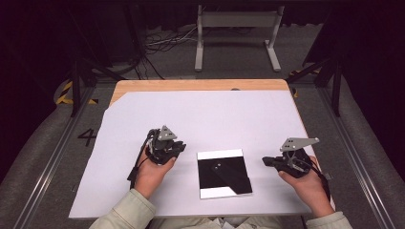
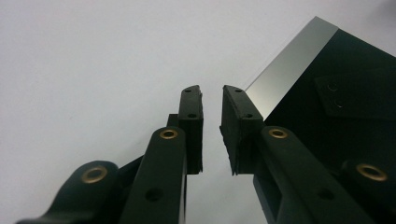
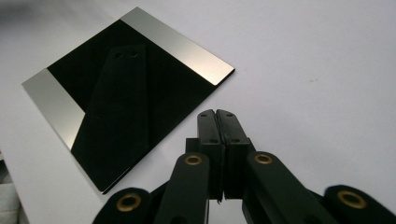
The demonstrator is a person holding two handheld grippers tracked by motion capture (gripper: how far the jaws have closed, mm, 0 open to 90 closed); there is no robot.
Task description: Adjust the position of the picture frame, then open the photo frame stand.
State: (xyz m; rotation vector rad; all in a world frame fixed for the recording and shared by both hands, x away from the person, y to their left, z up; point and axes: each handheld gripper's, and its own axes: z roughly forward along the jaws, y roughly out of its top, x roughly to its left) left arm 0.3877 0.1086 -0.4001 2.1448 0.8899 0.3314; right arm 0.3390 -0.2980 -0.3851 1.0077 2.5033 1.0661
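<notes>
A picture frame (image 1: 224,173) is seen lying face down near the front edge of the tabletop (image 1: 200,114), on the white sheet, between the two hands, with its black back and folded-flat stand (image 1: 232,175) upward. The left gripper (image 1: 177,147) is held just beside the frame's left edge, its fingers (image 2: 192,122) parted a little with nothing between them. The right gripper (image 1: 265,161) is kept a short way off the right edge, its fingers (image 3: 208,128) pressed together and empty.

The step in hand is judged to be a pick-up of the flat frame. One thin edge is best approached low and level, and the left fingers widened enough to straddle it. The opposite edge can be steadied by the closed right fingers, so that sliding on the smooth sheet is prevented.
</notes>
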